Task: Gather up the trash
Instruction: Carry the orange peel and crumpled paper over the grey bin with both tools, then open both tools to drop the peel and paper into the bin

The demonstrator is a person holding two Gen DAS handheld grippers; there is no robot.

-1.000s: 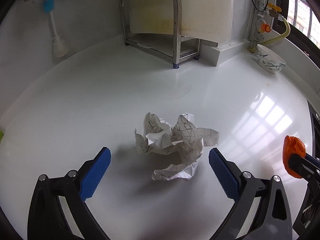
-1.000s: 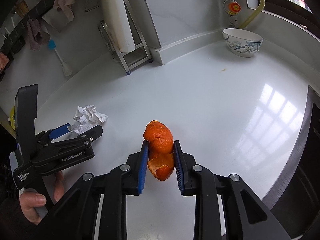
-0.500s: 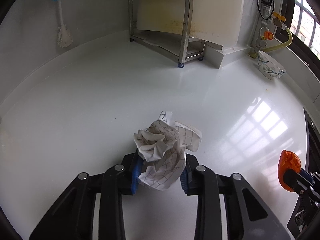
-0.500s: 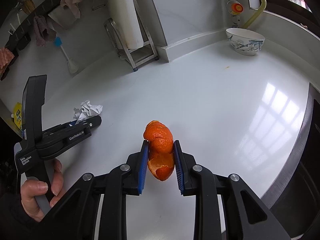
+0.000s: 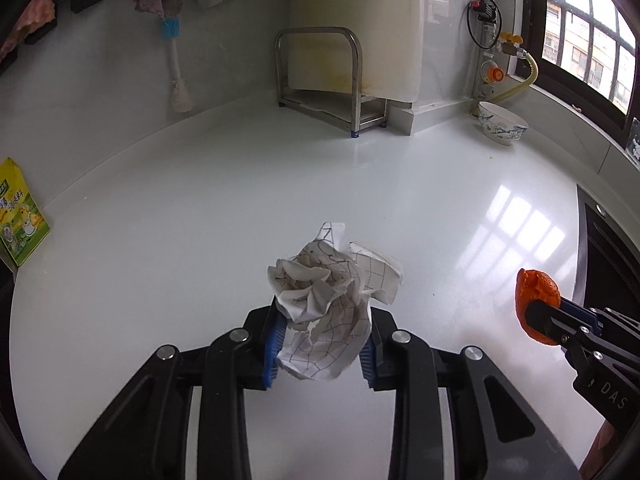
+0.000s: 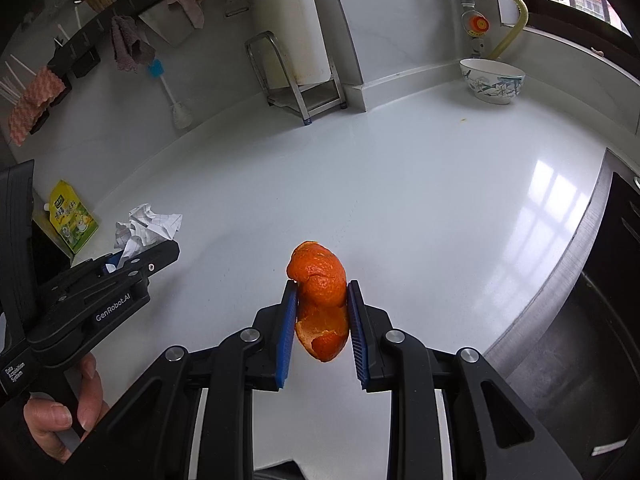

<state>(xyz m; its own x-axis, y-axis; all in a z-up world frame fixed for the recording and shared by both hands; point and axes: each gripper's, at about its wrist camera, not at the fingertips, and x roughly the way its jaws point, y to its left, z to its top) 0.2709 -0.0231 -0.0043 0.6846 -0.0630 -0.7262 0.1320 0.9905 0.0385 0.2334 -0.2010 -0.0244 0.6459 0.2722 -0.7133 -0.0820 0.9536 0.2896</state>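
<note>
In the left wrist view, the left gripper (image 5: pixel 322 350) sits at the bottom centre, its blue pads clamped on a crumpled paper ball (image 5: pixel 332 300) held above the white counter (image 5: pixel 200 240). At the right edge the right gripper (image 5: pixel 538 312) pokes in, pinching an orange peel (image 5: pixel 536 286). A bowl (image 5: pixel 502 127) stands at the upper right, a metal rack (image 5: pixel 320 76) at the top centre, and a yellow-green packet (image 5: pixel 18 216) leans at the left edge.

In the right wrist view, the right gripper (image 6: pixel 322 332) at the bottom centre is closed on the orange peel (image 6: pixel 320 292), clear of the counter (image 6: pixel 440 200). At the left, a hand (image 6: pixel 60 408) grips the left gripper (image 6: pixel 140 254), which holds the paper ball (image 6: pixel 146 226). The packet (image 6: pixel 74 218) lies behind it, and the bowl (image 6: pixel 492 80) is at the upper right.
</note>
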